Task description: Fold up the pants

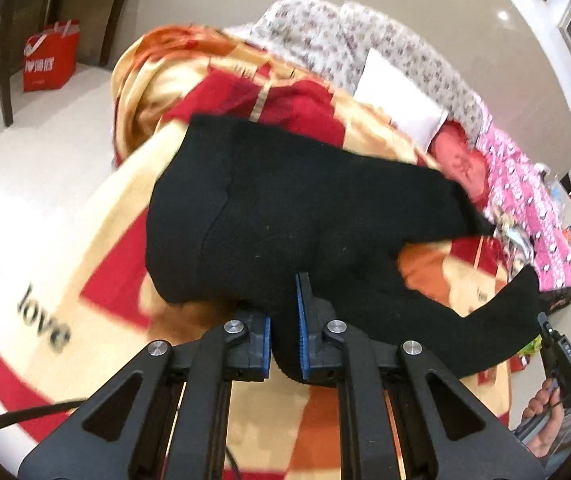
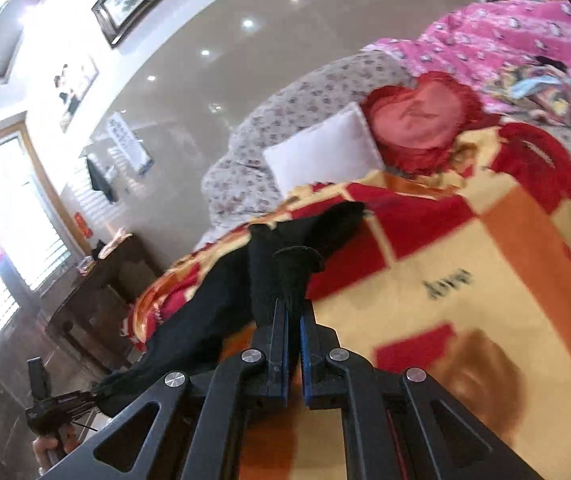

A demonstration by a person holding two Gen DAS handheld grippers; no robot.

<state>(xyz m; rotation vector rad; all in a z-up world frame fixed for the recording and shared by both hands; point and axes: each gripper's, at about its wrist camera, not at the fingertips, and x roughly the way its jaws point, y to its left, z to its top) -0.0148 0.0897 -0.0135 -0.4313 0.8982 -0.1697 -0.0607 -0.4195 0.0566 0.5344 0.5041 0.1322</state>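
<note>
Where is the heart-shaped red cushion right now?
The heart-shaped red cushion lies at the bed's far end, right of the white pillow and beside the pink quilt.

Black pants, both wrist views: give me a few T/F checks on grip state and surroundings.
1. The left gripper is shut on the black pants. True.
2. The right gripper is open and holds nothing. False: its jaws are closed on black fabric of the pants.
3. The pants lie over a red, orange and cream blanket printed with "love". True.
4. The pants are already folded into a neat rectangle. False: they are spread out, with one leg trailing to the side.
5. A heart-shaped red cushion sits beside a white pillow. True.
</note>
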